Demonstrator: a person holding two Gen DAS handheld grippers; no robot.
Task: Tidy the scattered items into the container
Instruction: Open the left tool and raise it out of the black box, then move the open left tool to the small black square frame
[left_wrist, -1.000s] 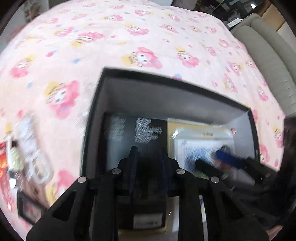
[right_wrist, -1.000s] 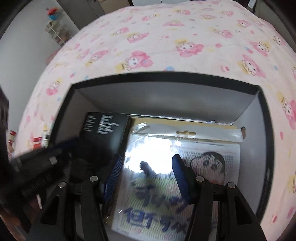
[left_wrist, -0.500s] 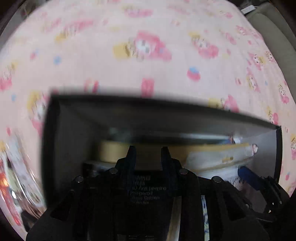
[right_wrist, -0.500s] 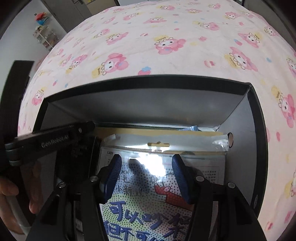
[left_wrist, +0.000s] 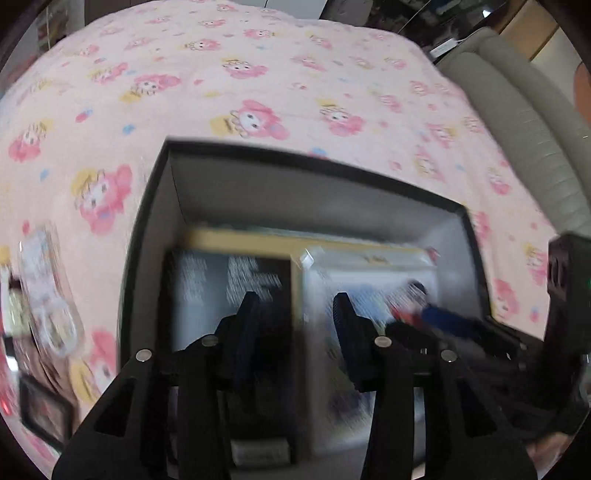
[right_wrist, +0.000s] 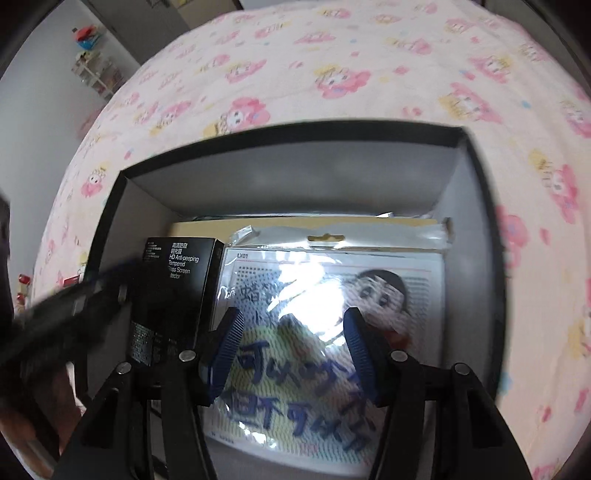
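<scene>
A black open container sits on the pink cartoon-print bedspread. Inside on the left lies a black screen-protector box. Beside it is a clear-bagged cartoon kit on top of a tan flat package. My left gripper hovers over the seam between the box and the kit. Its jaws are opening and the pads press on nothing. My right gripper hangs open above the cartoon kit and holds nothing. It shows in the left wrist view as a blurred blue-tipped finger.
Loose items lie on the bedspread left of the container: a clear packet and a dark framed piece. A grey sofa borders the bed at the right. A shelf stands by the far wall.
My left gripper, shut on the black box before, dipped into the container, then pulled back with its jaws spread; the box stays inside. The right gripper rose slightly, still open.
</scene>
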